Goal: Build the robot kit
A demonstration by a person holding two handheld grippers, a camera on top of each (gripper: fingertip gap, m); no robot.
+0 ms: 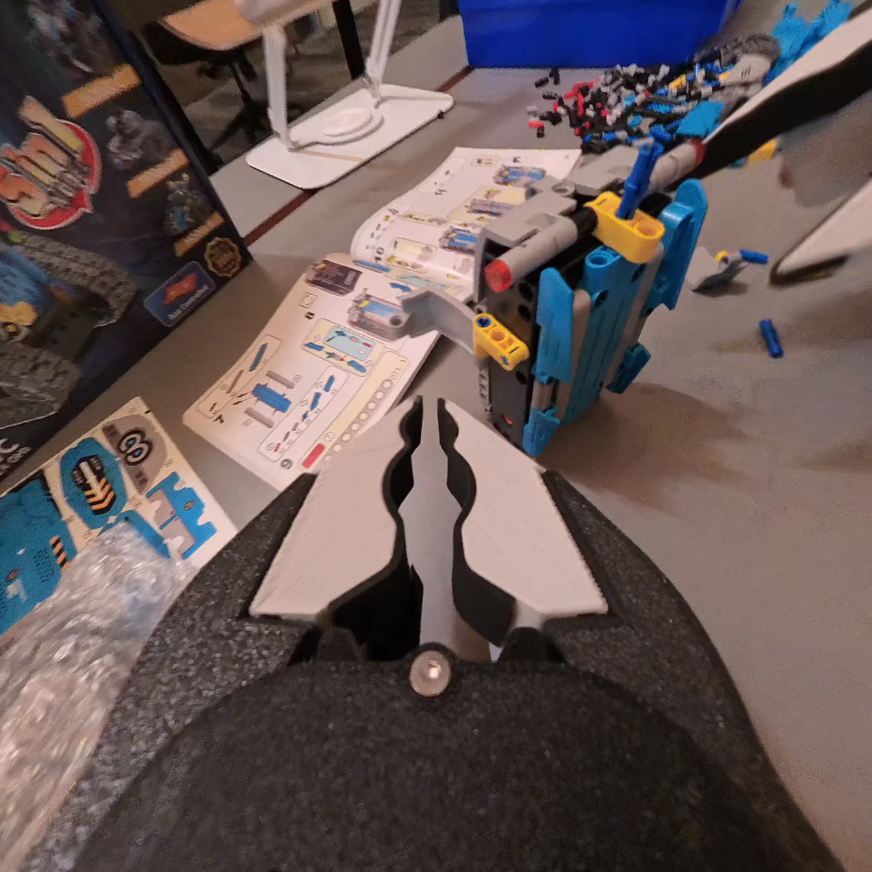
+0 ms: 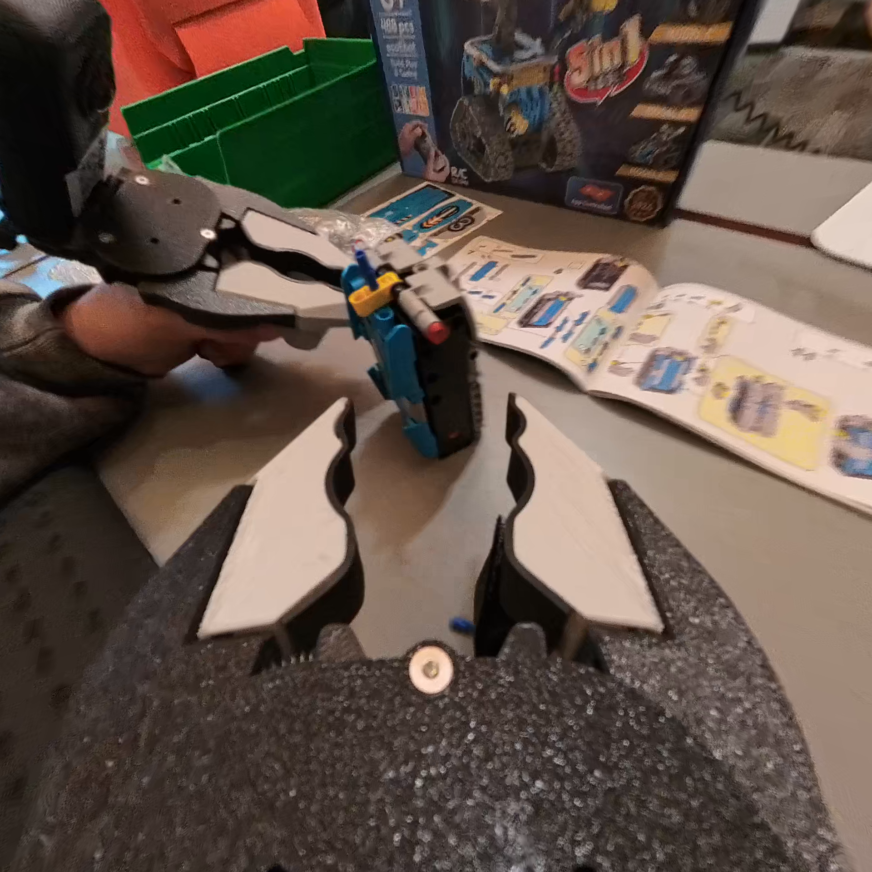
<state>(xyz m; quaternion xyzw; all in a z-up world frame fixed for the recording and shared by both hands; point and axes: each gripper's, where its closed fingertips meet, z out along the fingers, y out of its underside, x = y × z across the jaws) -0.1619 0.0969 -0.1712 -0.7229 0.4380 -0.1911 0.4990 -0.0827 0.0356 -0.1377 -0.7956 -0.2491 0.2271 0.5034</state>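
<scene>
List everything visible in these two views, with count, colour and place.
brick model: one, blue, black and grey with yellow beams, upright on the table
blue pin: one, standing in the model's top yellow beam
booklet: one, white, open beside the model
sticker sheet: one, blue and white, near the box
toy box: one, dark, upright behind the booklet
loose bricks: many, blue, black, red and grey, heaped
green bin: one, beside the box
blue bin: one, behind the heap
plastic bag: one, clear
table: grey
hand: one, under the left gripper
left gripper: fingers nearly together, empty
right gripper: fingers open, empty, model ahead
</scene>
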